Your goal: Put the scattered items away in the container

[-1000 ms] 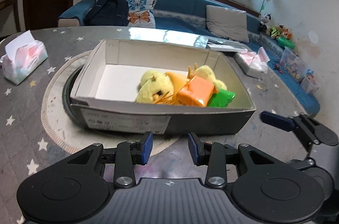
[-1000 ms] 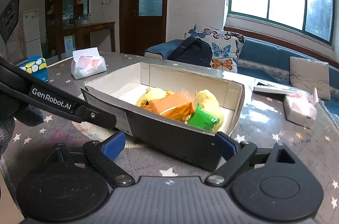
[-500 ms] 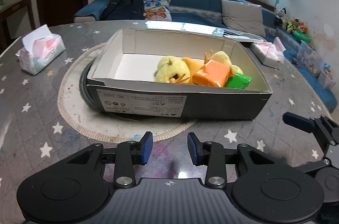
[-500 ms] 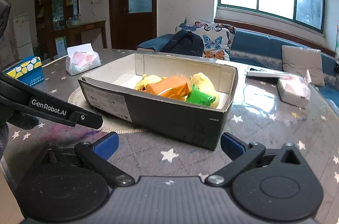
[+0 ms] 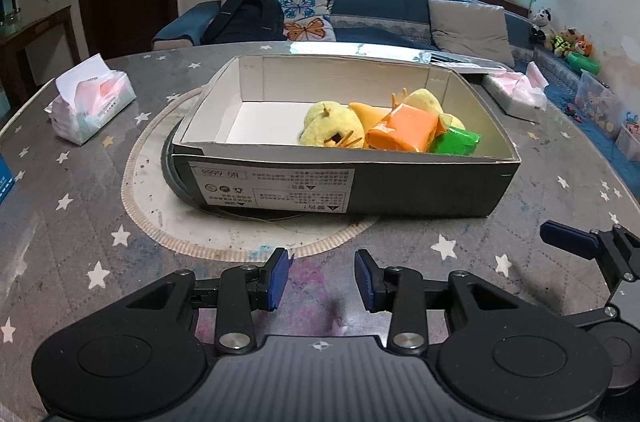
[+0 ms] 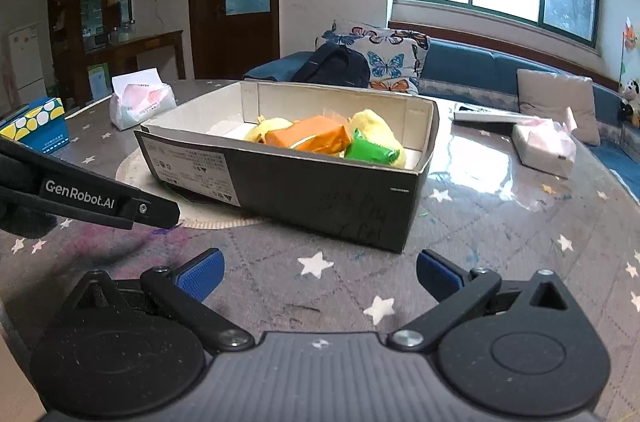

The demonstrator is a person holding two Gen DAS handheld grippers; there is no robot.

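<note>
A: Left wrist view: cardboard box (image 5: pixel 348 182) on the round mat, toys piled at its right end: yellow plush (image 5: pixel 332 128), orange packet (image 5: pixel 404 132), green packet (image 5: pixel 456 142). Left half of the box bare.

B: Grippers?

A: Left gripper (image 5: pixel 320 278) narrow, jaws opening, nothing between them. Right gripper (image 6: pixel 318 272) spread wide, empty, low over the table (image 6: pixel 500 222) in front of the box.

B: Anything loose left?

A: None seen. Only tissue packs (image 5: pixel 90 104) outside. Tidying looks finished, I'd judge.

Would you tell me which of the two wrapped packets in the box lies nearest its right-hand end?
The green packet; the orange packet lies beside it, further from that end of the box.
</note>
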